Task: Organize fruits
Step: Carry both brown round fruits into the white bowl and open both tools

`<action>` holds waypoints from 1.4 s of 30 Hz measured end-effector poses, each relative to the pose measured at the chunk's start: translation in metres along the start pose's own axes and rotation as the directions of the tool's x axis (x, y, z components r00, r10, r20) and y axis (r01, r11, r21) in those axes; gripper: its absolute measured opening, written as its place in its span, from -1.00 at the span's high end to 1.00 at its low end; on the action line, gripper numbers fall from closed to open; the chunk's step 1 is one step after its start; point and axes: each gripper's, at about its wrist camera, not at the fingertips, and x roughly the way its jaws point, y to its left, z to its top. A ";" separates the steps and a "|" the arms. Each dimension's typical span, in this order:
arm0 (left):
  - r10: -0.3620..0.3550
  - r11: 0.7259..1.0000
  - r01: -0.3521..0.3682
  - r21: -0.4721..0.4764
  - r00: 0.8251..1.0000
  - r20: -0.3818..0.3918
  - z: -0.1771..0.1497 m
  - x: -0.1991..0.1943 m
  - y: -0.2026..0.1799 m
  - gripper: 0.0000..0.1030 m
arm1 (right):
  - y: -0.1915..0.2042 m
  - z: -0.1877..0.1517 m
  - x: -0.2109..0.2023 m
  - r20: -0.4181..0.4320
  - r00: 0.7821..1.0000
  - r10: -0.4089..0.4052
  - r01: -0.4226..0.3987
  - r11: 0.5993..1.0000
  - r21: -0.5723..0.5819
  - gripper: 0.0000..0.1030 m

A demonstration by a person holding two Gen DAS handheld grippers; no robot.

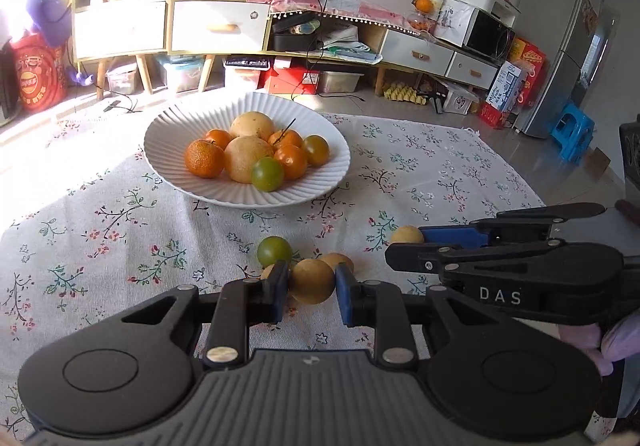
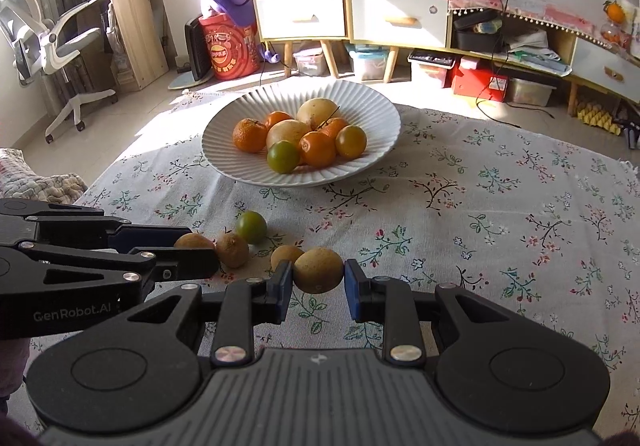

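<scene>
In the left wrist view, the left gripper (image 1: pixel 312 288) is seen closed on a small tan fruit (image 1: pixel 311 281), pinched between its blue pads just above the floral tablecloth (image 1: pixel 120 246). A green fruit (image 1: pixel 274 251) and other tan fruits lie just beyond it; the white plate (image 1: pixel 320 190) of fruit stands farther off. A slip is judged possible, since the round fruit is held only at its sides. The right gripper (image 1: pixel 404 246) is close by on the right, so a collision could be caused on the way to the plate.

In the right wrist view, the right gripper (image 2: pixel 317 284) is closed on a speckled tan fruit (image 2: pixel 319 270). Rolling off the heaped plate (image 2: pixel 376 162) is judged a risk once a fruit is released.
</scene>
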 end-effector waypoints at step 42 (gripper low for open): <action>0.018 0.987 -0.014 0.162 1.000 -0.019 0.046 0.061 0.041 0.78 | -0.039 0.095 0.103 -0.021 1.000 0.008 -0.004 0.980 0.201 0.50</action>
